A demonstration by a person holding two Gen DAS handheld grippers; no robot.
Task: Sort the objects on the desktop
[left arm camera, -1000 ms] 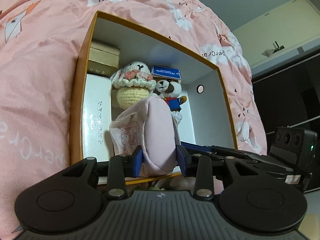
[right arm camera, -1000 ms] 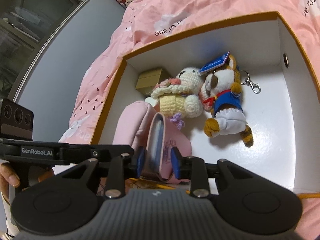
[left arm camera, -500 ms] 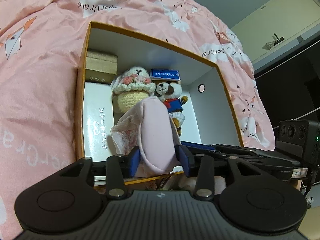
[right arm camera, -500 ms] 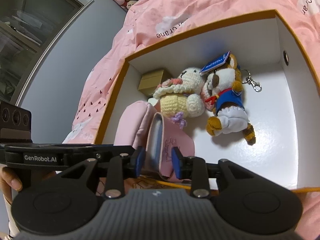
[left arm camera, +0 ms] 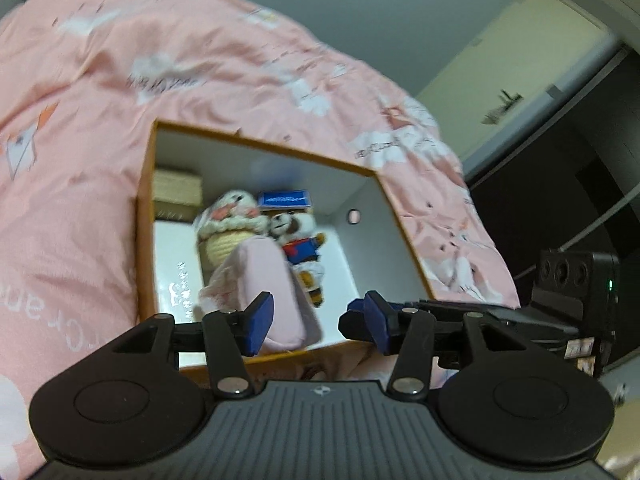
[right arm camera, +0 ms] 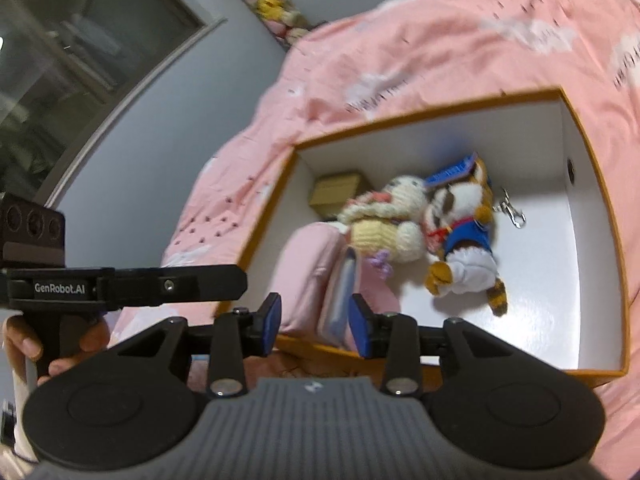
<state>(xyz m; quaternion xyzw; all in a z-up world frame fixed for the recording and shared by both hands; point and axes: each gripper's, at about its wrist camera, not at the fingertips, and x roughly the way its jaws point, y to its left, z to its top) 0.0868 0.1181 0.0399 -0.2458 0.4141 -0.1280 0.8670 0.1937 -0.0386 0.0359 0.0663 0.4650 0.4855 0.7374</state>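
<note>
An orange-rimmed white box [left arm camera: 145,200] [right arm camera: 596,208] sits on a pink bedspread. Inside it lie a pink pouch [left arm camera: 264,280] [right arm camera: 308,268], a crocheted doll [left arm camera: 232,224] [right arm camera: 384,220], a plush raccoon in blue [left arm camera: 302,240] [right arm camera: 464,236] and a tan box [left arm camera: 176,188] [right arm camera: 336,192]. My left gripper [left arm camera: 316,316] is open and empty, pulled back above the box's near edge. My right gripper [right arm camera: 316,320] is open and empty, just off the pouch.
The pink bedspread [left arm camera: 80,100] surrounds the box. A white carton [left arm camera: 176,268] lies along the box's left side. The other gripper's handle shows in the left wrist view [left arm camera: 572,292] and in the right wrist view [right arm camera: 36,248]. A dark cabinet [left arm camera: 560,200] stands at right.
Both grippers have opened and let go of the pink pouch, which now rests in the box. Both have pulled back and up from the box.
</note>
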